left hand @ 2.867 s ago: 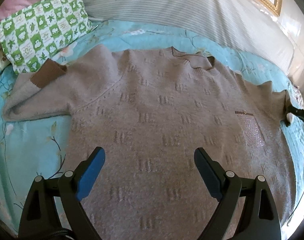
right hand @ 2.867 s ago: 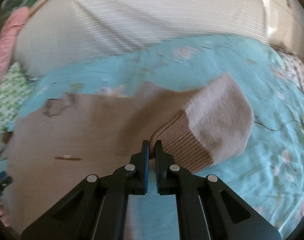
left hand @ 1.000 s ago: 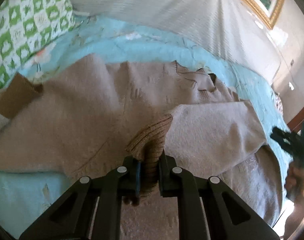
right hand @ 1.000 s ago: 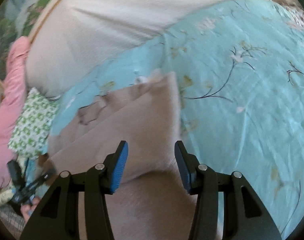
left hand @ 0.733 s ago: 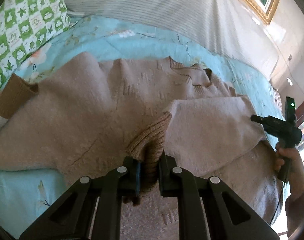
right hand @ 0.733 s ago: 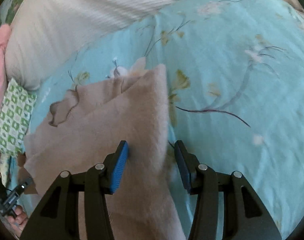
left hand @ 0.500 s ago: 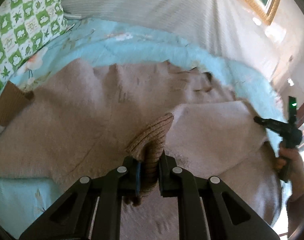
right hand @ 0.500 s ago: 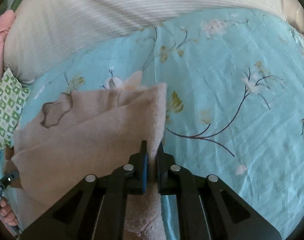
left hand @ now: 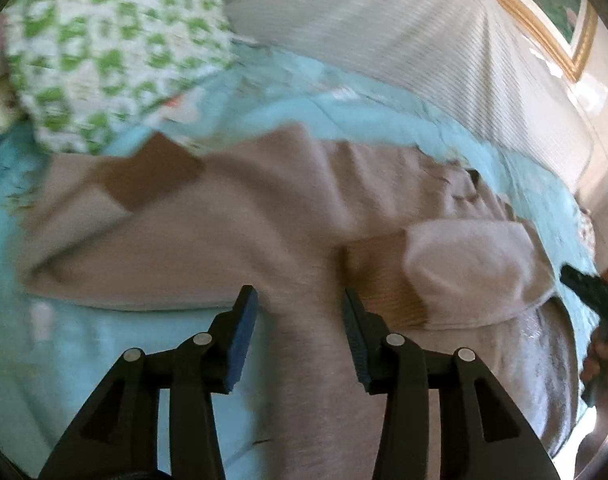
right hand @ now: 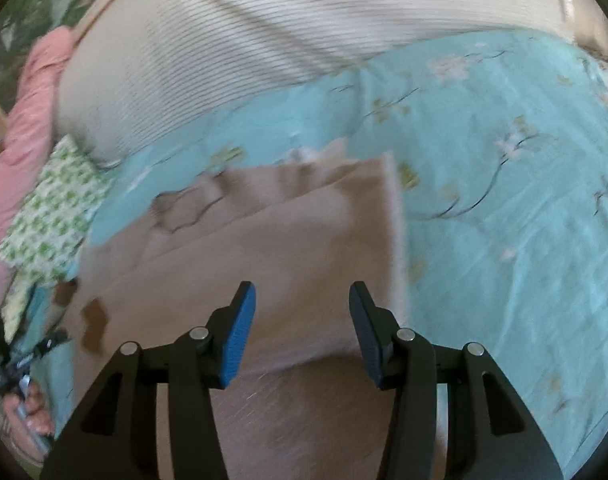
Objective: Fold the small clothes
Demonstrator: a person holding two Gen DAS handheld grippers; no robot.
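Beige knitted sweater [left hand: 288,208] lies spread flat on a bed covered by a turquoise floral bedspread [right hand: 503,208], neckline toward the headboard end. Both views motion-blurred.

Left wrist view: left tool [left hand: 300,320] hovers over the sweater body, jaws parted and opening; only flat knit shows beneath the gap and the blue pads [left hand: 242,332] press on nothing. One sleeve is folded inward across the chest; its darker brown ribbed cuff [left hand: 383,284] lies just ahead and to the right of the right-hand finger, apart from it. The other sleeve stretches out to the left of frame, its brown cuff [left hand: 144,176] close to a green-and-white checked pillow [left hand: 116,52]. Behind the pillow, a cream ribbed headboard cushion [left hand: 383,40]; a gilt picture frame [left hand: 543,28] at upper right. At the right edge, the right tool appears as a dark shape in a hand [left hand: 599,364], blurred.

Right wrist view: right tool [right hand: 302,320] hangs over the folded sleeve layer near the sweater's straight outer edge, jaws parted and opening, nothing pinched between them. Bedspread lies bare to the right of that edge. A pink bundle of cloth [right hand: 28,120] sits at far left beside the pillow. Lower left corner: the left tool, black and blurred, gripped by a hand [right hand: 28,408].
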